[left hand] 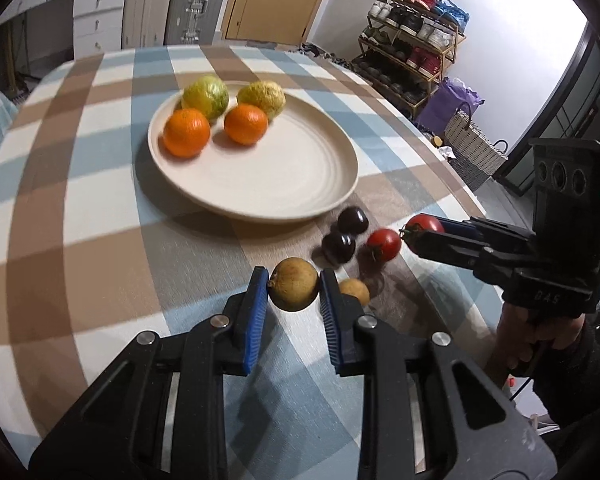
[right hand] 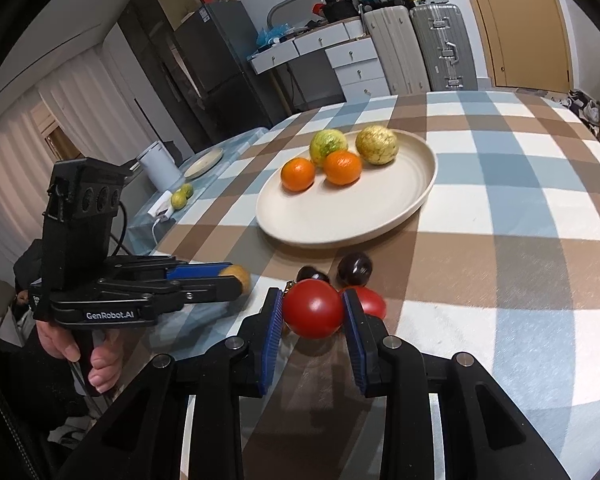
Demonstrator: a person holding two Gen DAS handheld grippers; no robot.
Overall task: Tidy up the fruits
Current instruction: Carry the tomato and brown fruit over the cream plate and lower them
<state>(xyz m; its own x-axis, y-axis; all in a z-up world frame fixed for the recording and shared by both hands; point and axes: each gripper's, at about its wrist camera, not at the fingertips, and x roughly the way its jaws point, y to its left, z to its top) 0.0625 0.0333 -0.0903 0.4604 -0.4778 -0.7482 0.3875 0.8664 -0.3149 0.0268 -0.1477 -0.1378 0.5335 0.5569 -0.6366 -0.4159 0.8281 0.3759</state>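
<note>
Both grippers have fruit in hand, so the step is the pick-up, with the carry to the plate (left hand: 260,200) yet to come. The left gripper (left hand: 294,290) has its fingers closed on a small brown fruit (left hand: 293,285), held just above the checked tabletop (left hand: 80,240); a second brown fruit (left hand: 356,290) lies just right of it. The right gripper (right hand: 313,310) has its fingers closed on a red tomato (right hand: 312,309), and another tomato (right hand: 370,302) sits just beside it on the right. Two dark fruits (right hand: 354,268), perhaps plums, lie between the tomatoes and the near rim of the plate. On the far side of the plate sit two oranges (left hand: 186,132) and two green-yellow fruits (left hand: 205,96). The next move likely calls for lifting each fruit over the rim and setting it on the bare near part, clear of the dark fruits.
</note>
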